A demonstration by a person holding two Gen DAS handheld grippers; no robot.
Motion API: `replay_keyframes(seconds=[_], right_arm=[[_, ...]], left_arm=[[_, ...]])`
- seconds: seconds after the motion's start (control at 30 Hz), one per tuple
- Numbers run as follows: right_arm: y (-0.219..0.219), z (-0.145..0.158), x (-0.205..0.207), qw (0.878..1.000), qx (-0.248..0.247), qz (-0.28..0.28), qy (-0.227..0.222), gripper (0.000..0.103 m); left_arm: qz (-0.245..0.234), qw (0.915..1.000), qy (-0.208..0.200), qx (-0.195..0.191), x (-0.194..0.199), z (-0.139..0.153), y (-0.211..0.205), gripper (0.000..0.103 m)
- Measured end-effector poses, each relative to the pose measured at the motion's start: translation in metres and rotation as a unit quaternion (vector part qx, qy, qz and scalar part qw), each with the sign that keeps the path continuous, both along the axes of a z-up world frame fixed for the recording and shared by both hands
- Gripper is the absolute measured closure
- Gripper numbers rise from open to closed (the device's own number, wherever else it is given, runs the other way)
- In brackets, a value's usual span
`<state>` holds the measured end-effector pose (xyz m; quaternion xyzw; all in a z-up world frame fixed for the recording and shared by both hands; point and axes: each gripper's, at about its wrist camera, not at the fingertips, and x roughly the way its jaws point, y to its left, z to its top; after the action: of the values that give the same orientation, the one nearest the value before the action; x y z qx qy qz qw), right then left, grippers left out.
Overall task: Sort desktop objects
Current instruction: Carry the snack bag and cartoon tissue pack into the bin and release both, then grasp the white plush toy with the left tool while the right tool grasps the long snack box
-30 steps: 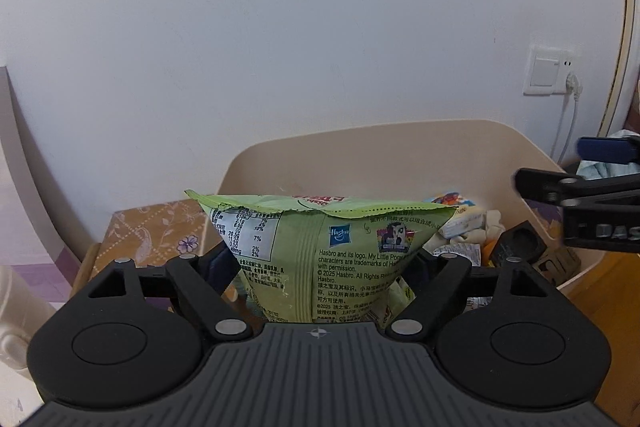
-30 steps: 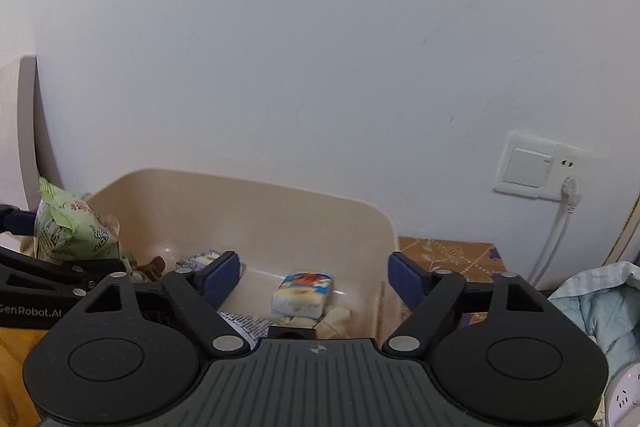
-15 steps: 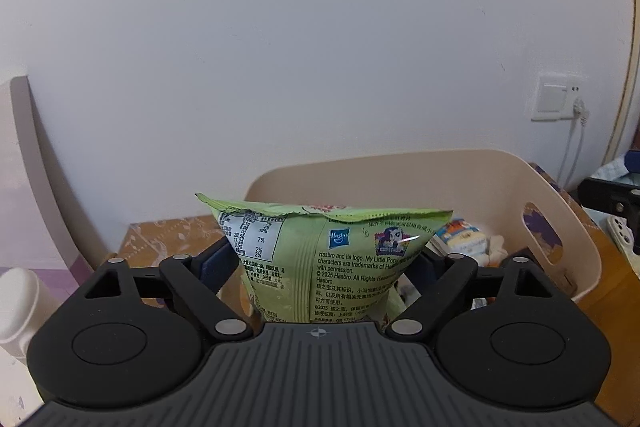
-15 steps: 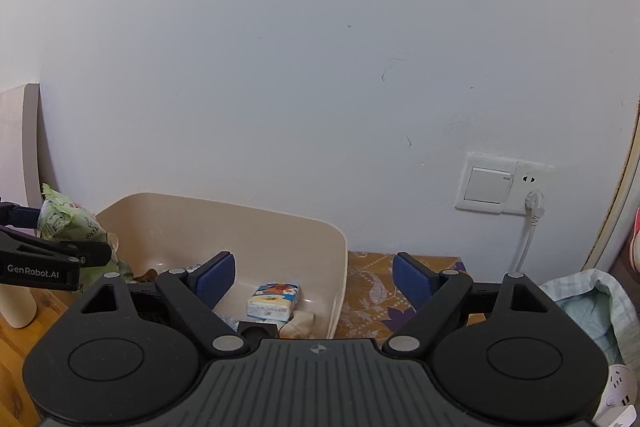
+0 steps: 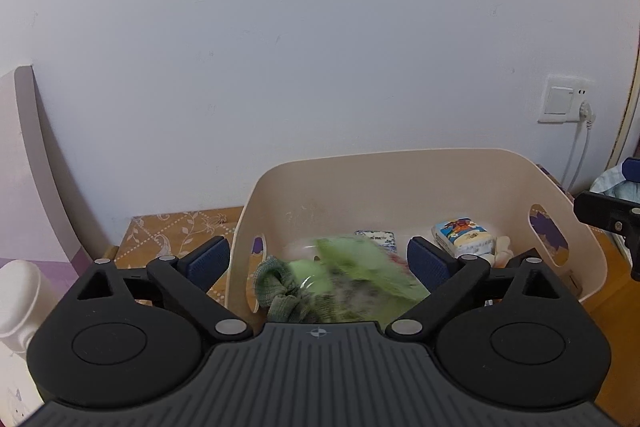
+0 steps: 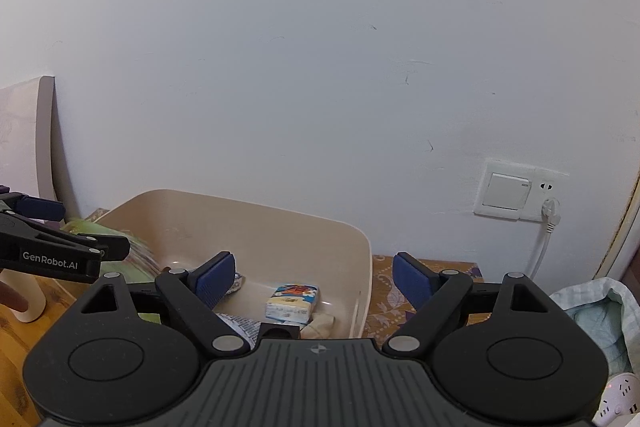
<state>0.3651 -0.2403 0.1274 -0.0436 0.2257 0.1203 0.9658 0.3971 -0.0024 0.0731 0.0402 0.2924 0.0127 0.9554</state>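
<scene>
Here the left gripper (image 5: 318, 261) hangs above the near wall of the beige plastic basket (image 5: 440, 167), jaws spread wide with nothing between them; just beyond and below the pads, a motion-blurred green snack bag (image 5: 360, 271) lies inside the basket beside a green knitted cloth (image 5: 280, 291). Further in, a small blue-and-white tissue pack (image 5: 464, 237) rests toward the basket's right side. The right gripper (image 6: 314, 277), jaws likewise apart and empty, sits over the basket's right end. Behind the basket stands a white wall with a switch-and-socket plate (image 6: 516, 193)
</scene>
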Motion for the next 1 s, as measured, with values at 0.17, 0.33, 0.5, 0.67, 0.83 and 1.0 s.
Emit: replay_keyframes(seconds=[0.17, 0.33, 0.5, 0.67, 0.83, 1.0], right_arm=[[-0.011, -0.003, -0.013, 1.000, 0.018, 0.015, 0.001, 0.015], [-0.026, -0.012, -0.036, 0.999, 0.012, 0.030, 0.008, 0.015], [-0.043, -0.034, -0.051, 0.999, 0.000, 0.034, 0.029, 0.014], [-0.052, -0.069, -0.053, 0.997, -0.014, 0.051, 0.063, 0.013], [-0.053, -0.095, -0.054, 0.993, -0.015, 0.077, 0.085, 0.008], [-0.046, -0.114, -0.048, 0.990, -0.017, 0.106, 0.095, 0.005]], left_arm=[[-0.012, 0.9998, -0.015, 0.004, -0.024, 0.007, 0.000, 0.006], [-0.024, 0.9994, -0.026, 0.008, -0.060, 0.008, -0.005, 0.005], [-0.036, 0.9990, -0.026, 0.007, -0.100, -0.003, -0.009, 0.005], [-0.063, 0.9979, -0.010, -0.003, -0.146, -0.018, -0.020, 0.005], [-0.093, 0.9953, 0.026, 0.006, -0.169, -0.065, -0.031, 0.005], [-0.115, 0.9913, 0.063, 0.013, -0.192, -0.095, -0.041, 0.005]])
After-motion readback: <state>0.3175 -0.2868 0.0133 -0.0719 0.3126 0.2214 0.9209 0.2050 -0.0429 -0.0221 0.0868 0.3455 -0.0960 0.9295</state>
